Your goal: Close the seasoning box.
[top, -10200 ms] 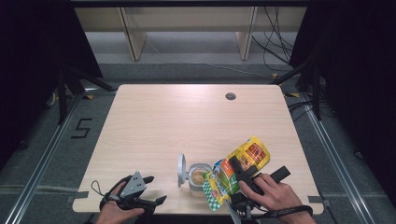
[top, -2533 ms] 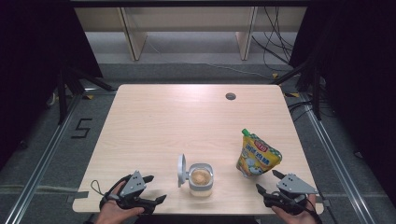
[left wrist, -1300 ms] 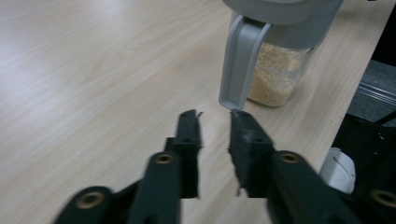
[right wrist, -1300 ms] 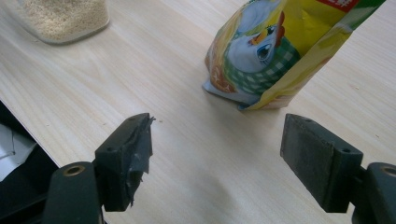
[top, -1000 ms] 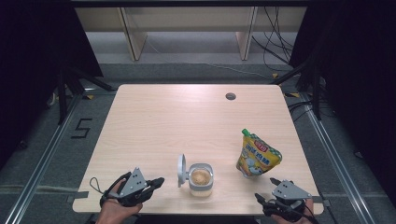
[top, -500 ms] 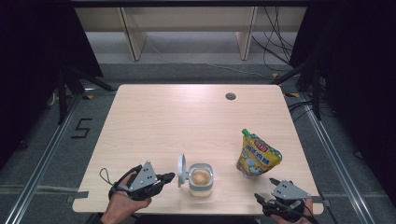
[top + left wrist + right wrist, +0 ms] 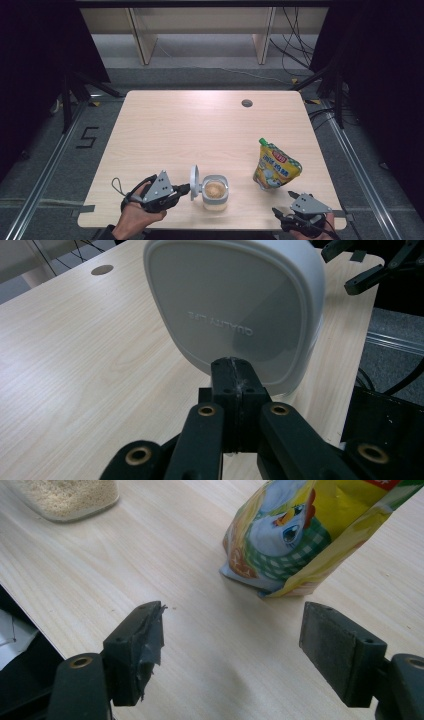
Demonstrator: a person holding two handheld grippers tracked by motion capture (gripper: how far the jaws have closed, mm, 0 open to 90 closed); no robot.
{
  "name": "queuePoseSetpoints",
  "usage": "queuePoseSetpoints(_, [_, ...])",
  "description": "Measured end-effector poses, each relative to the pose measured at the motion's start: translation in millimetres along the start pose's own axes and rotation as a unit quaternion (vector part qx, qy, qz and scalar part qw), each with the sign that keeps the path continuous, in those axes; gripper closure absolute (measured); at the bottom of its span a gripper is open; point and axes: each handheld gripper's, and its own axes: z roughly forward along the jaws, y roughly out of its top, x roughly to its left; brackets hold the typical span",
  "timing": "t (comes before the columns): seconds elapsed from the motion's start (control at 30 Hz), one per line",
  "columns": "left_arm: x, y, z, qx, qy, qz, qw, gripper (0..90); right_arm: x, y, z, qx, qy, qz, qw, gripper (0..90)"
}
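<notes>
Jar (image 7: 215, 191) of beige grains, lid (image 7: 194, 176) upright

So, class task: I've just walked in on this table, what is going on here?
A person holds a gripper in each hand at a wooden table. The left gripper, jaws shut, is pressed up against the raised white lid of a small open container of beige granules. The right gripper rests at the near edge with jaws open, holding nothing. A yellow spouted pouch stands just beyond it.

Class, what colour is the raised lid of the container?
White lid, best seen in the left gripper view.
</notes>
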Motion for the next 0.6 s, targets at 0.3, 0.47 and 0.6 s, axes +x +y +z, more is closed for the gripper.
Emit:
queuePoseSetpoints(0.3, [1.3,3.3,2.2,0.002,-0.005,0.008,1.0000,89.0,-0.2,0.0,0.1,0.001,0.001,-0.003,1.0000,26.8])
queuePoseSetpoints(0.47, [-2.2,7.6,4.4,-0.005,-0.009,0.008,0.9999,89.0,0.6,-0.5,0.6,0.001,0.001,-0.003,1.0000,26.8])
queuePoseSetpoints(0.6, [-5.8,11.8,8.4,-0.005,-0.015,0.016,0.9997,89.0,0.6,-0.5,0.6,0.001,0.001,-0.003,1.0000,26.8])
